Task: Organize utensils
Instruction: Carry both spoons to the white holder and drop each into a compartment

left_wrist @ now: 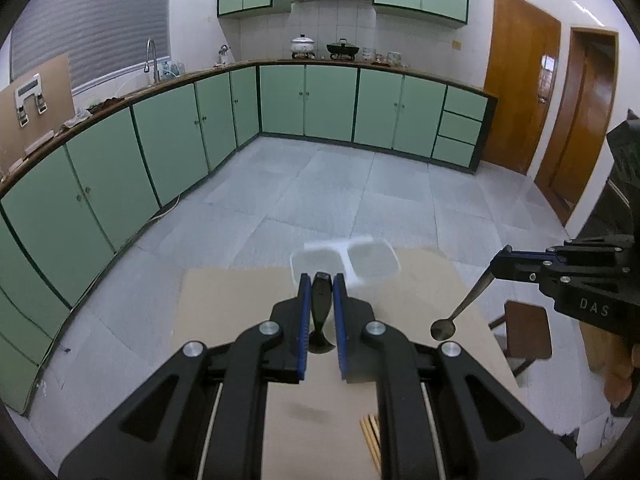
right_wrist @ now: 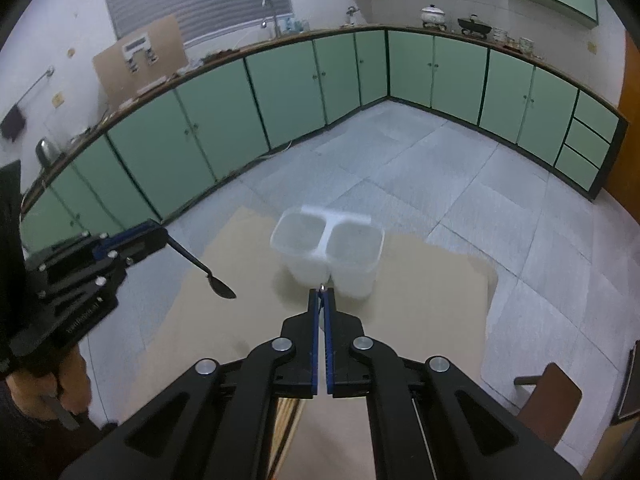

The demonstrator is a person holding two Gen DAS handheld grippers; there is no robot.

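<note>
A white two-compartment holder [left_wrist: 372, 262] [right_wrist: 328, 252] stands at the far edge of the tan table. My left gripper [left_wrist: 322, 282] is shut on the handle of a black spoon [left_wrist: 321, 312], held above the table short of the holder; the spoon [right_wrist: 218, 286] hangs bowl down in the right wrist view. My right gripper [right_wrist: 321, 292] is shut on the handle of a metal spoon [left_wrist: 460, 312], whose bowl hangs down to the right of the holder. Only the handle tip [right_wrist: 322, 288] shows between its own fingers.
Wooden chopsticks [left_wrist: 372, 436] lie on the tan table [left_wrist: 232, 300] near its front edge. A brown chair [left_wrist: 526, 332] stands right of the table. Green cabinets line the walls beyond a grey tiled floor.
</note>
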